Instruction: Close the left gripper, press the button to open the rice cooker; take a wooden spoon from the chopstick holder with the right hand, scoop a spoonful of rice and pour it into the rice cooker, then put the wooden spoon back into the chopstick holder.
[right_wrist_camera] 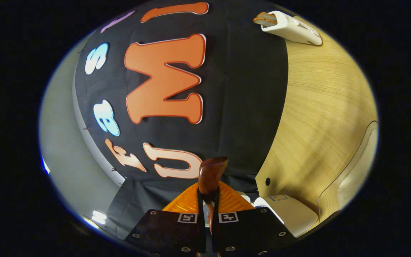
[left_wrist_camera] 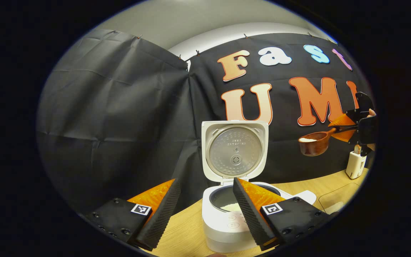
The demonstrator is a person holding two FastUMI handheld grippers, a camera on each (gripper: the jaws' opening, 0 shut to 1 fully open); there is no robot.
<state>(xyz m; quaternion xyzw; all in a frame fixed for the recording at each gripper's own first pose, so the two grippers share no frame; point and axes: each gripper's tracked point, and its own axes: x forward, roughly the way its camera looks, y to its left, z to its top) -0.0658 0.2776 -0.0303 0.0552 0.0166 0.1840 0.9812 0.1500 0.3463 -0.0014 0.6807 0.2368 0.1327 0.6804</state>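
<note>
The rice cooker (left_wrist_camera: 232, 210) sits on the bench (left_wrist_camera: 187, 228) with its lid (left_wrist_camera: 234, 151) standing straight up at the back, so the pot (left_wrist_camera: 232, 203) is open and a little white rice shows at the bottom; the left hand-held gripper (left_wrist_camera: 205, 210) hangs near the front of the cooker with its two fingers wide apart and nothing between them; far to the right, the right hand-held gripper (left_wrist_camera: 339, 129) is up in the air, pinching the handle of the wooden spoon (left_wrist_camera: 314, 142); the spoon bowl points left toward the cooker and holds a small heap of rice (left_wrist_camera: 308, 140); in the right gripper view the right hand-held gripper (right_wrist_camera: 208, 200) is squeezed tight on the spoon handle (right_wrist_camera: 211, 175), which pokes out past the fingers; the chopstick holder (left_wrist_camera: 355, 164) stands on the bench at the far right, just under that gripper; the spoon is well apart from the pot, so I think the rice has yet to be carried over and tipped in; the spoon could tilt on the way and drop rice on the bench, because the heap sits near the rim; the spoon could bump the tall lid if it comes in too high; the handle is smooth and could slip or twist in the fingers when it turns to pour.
</note>
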